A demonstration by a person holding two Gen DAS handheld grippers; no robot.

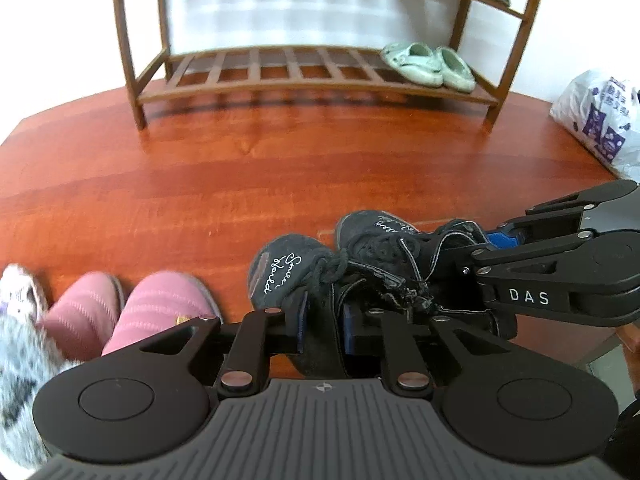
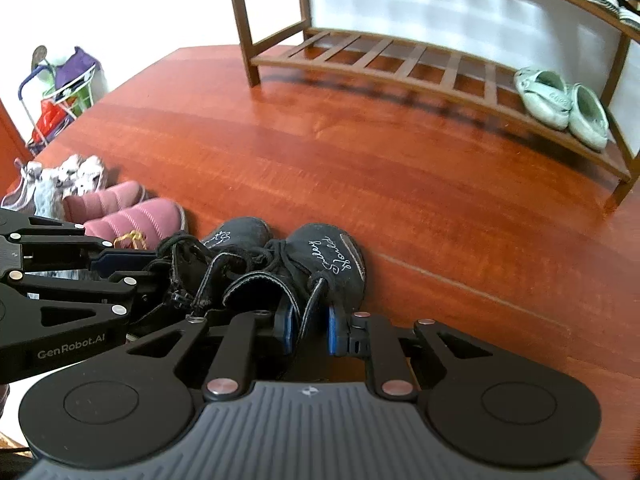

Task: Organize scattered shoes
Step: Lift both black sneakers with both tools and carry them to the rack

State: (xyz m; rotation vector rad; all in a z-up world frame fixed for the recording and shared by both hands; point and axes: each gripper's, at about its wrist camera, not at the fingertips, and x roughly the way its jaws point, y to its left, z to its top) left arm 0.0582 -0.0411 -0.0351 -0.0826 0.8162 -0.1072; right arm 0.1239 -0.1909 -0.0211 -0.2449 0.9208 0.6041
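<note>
Each clamped on the collar of one black shoe [image 1: 288, 276] just off the floor [image 1: 200, 168], left gripper [image 1: 322, 326] and right gripper [image 2: 310, 326] should rise together, level, toward the rack's [image 1: 320, 80] free slats.

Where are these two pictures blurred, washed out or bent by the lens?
Left wrist view: the fluffy grey shoe at the lower left edge is smeared, the wall behind the shoe rack is overexposed, and the rack's shelves bow. Right wrist view: the top left corner is blown out white, and the wooden floor shows soft glare streaks.
</note>
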